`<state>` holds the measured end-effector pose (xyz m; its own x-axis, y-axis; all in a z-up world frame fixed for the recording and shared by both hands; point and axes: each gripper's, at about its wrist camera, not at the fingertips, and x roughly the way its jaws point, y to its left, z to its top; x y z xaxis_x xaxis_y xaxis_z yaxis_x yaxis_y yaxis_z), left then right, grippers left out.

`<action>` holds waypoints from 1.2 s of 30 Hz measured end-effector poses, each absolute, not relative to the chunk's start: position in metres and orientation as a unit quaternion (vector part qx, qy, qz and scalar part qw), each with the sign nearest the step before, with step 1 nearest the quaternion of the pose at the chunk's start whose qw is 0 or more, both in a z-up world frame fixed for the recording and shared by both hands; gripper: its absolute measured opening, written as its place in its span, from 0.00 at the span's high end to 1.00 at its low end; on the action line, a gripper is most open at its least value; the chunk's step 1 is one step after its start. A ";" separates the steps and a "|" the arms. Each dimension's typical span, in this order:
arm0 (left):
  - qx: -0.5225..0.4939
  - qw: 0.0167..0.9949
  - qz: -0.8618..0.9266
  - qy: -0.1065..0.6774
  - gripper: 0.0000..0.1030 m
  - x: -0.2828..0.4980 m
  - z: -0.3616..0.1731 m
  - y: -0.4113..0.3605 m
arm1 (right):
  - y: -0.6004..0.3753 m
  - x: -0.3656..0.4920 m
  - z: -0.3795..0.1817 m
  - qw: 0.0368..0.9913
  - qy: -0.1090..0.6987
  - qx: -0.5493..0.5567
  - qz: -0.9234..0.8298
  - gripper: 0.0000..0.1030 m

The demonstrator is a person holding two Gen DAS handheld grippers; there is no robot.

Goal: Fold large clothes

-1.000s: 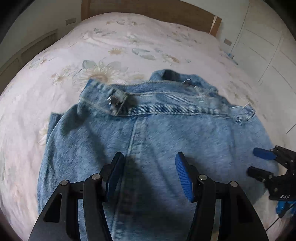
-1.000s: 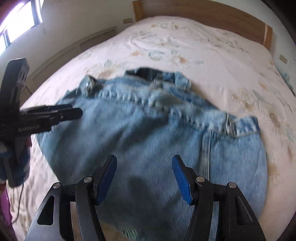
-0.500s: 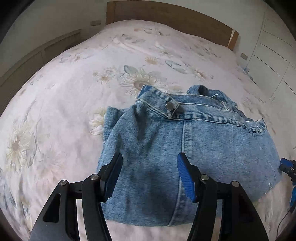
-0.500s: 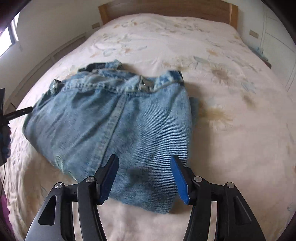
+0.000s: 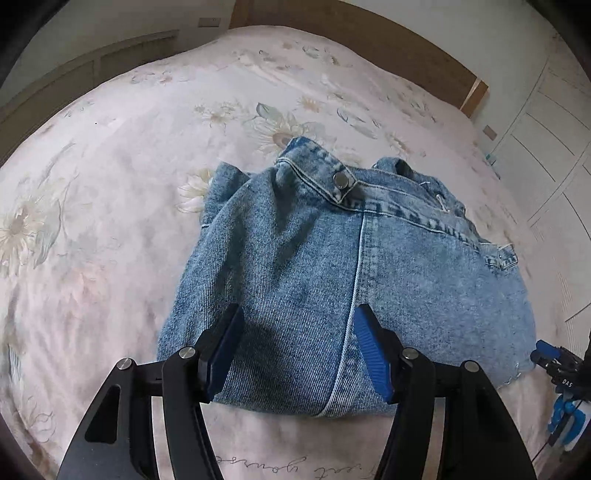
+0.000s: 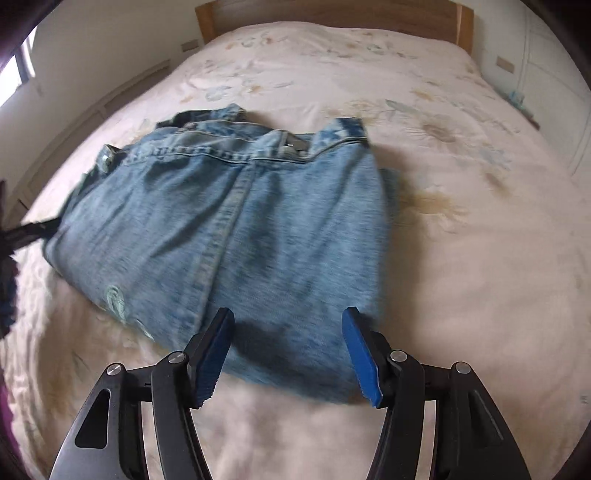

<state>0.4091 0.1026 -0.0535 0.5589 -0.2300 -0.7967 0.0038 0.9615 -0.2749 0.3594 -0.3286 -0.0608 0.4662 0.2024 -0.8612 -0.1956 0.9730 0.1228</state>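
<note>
A pair of light blue jeans [image 5: 332,273] lies folded into a compact rectangle on the bed, waistband at the far side with its metal button [image 5: 340,180] showing. It also shows in the right wrist view [image 6: 240,221]. My left gripper [image 5: 297,334] is open and empty, hovering over the near folded edge on the left half. My right gripper [image 6: 288,339] is open and empty over the near edge on the right half. The right gripper's tip also shows at the left wrist view's right edge [image 5: 554,360].
The bed [image 5: 110,184] has a pale floral cover [image 6: 461,166]. A wooden headboard [image 6: 332,14] stands at the far end. White cabinet doors [image 5: 554,129] stand to the right, a wall with a window [image 6: 22,62] to the left.
Both grippers have drawn back from the jeans toward the near edge of the bed. The whole folded jeans are now in view instead of filling the frame. The jeans lie still.
</note>
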 end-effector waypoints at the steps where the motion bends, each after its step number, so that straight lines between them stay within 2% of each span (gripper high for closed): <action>1: -0.121 0.876 -0.064 0.462 0.43 0.407 -0.052 0.104 | -0.331 0.358 -0.058 0.858 0.502 0.004 0.110 0.39; 7: -0.137 0.860 -0.015 0.491 0.43 0.402 -0.074 0.125 | -0.326 0.349 -0.053 0.860 0.496 0.020 0.120 0.38; 13: -0.173 0.861 -0.003 0.477 0.42 0.376 -0.054 0.147 | -0.335 0.344 -0.063 0.850 0.518 0.030 0.088 0.38; 23: -0.216 0.863 -0.021 0.456 0.42 0.319 -0.020 0.141 | -0.333 0.288 -0.020 0.864 0.494 0.037 0.092 0.38; 31: -0.258 0.839 -0.057 0.475 0.42 0.305 -0.038 0.134 | -0.324 0.256 -0.016 0.863 0.495 0.051 0.092 0.38; 36: -0.275 0.834 -0.067 0.473 0.38 0.311 -0.047 0.129 | -0.320 0.250 -0.021 0.859 0.502 0.043 0.089 0.38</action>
